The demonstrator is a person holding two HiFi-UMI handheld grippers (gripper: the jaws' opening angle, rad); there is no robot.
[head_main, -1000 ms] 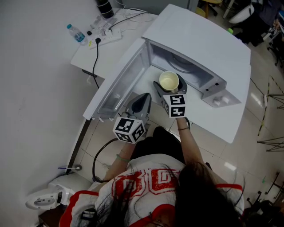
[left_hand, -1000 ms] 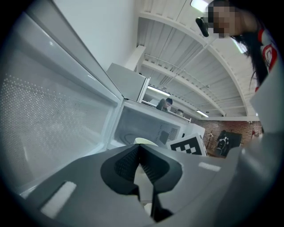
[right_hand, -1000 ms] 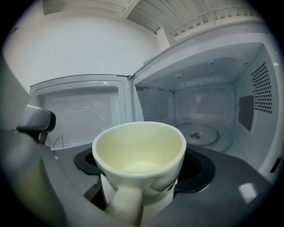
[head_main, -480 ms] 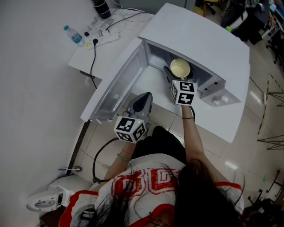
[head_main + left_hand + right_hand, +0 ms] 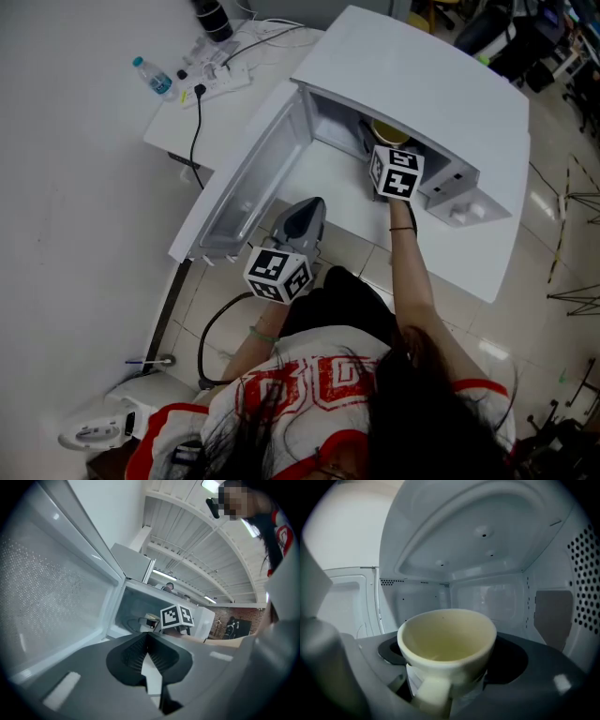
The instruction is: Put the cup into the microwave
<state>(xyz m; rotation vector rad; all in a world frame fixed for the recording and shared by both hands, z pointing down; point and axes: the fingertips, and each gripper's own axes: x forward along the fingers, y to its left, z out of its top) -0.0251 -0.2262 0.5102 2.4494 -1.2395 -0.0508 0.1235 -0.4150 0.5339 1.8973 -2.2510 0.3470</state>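
My right hand-held gripper [image 5: 447,674] is closed on the cup [image 5: 447,639], jaws clamped round its lower body with the handle [image 5: 429,693] pointing back at me. The cup sits upright and looks empty. It is already inside the microwave [image 5: 422,75]: in the right gripper view I see the ceiling overhead, the back wall ahead and the perforated wall on the right. From the head view only a sliver of the cup's rim [image 5: 389,131] shows under the roof, just past my right hand-held gripper [image 5: 380,145]. I cannot tell whether its base touches the floor of the cavity yet

My left hand-held gripper [image 5: 146,648] has its jaws pressed together on nothing; it hangs low in front of the opening [image 5: 305,206], near the door [image 5: 244,178], which is swung wide to the left

The cup looks like glazed ceramic, so I judge it stiff, smooth enough to slide between the pads, and liable to chip if knocked on the walls or dropped. Empty, it should be fairly light. The low hold on the body seems right, since the rim would give less to bite on and the handle could twist. I should lower it flat and only let go once it rests on its base
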